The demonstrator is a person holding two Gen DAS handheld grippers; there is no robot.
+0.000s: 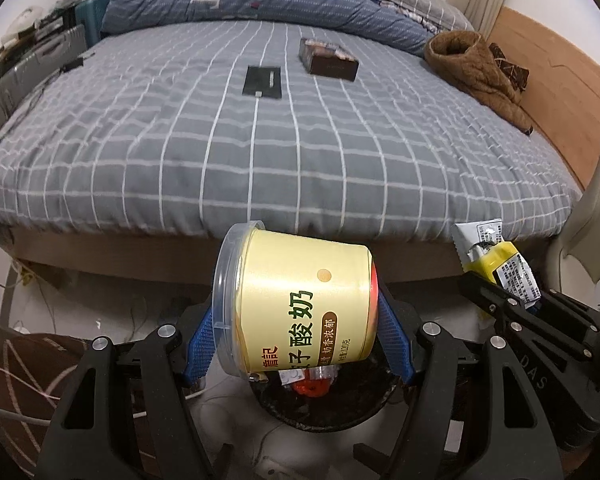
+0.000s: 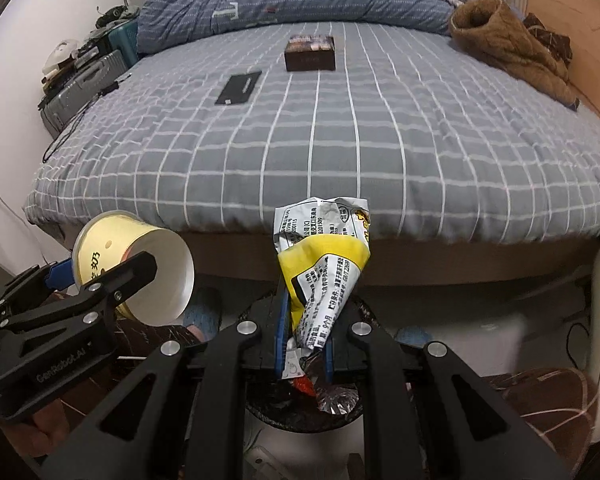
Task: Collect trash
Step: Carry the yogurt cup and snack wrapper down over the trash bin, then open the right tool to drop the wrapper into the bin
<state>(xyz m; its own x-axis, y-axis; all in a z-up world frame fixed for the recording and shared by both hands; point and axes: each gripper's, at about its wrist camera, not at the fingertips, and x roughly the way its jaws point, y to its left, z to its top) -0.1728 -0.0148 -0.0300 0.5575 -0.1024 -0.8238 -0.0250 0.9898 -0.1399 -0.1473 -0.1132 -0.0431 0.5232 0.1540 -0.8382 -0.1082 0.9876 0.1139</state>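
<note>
Left gripper [image 1: 296, 344] clamps a yellow yogurt cup [image 1: 300, 304] on its side, pads against lid end and base. Right gripper [image 2: 304, 356] pinched shut on a crumpled yellow wrapper [image 2: 324, 264]. Both hang over a dark bin [image 1: 324, 412] with trash inside, at the foot of a grid-sheeted bed [image 1: 300, 152]. Box [image 1: 328, 60] and black case [image 1: 262, 82] lie on bed.

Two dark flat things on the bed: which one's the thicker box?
The brown box with a printed top, lying farther up the bed toward the quilt, has tall sides. The black flat rectangle, nearer the left edge, barely rises off the sheet.
</note>
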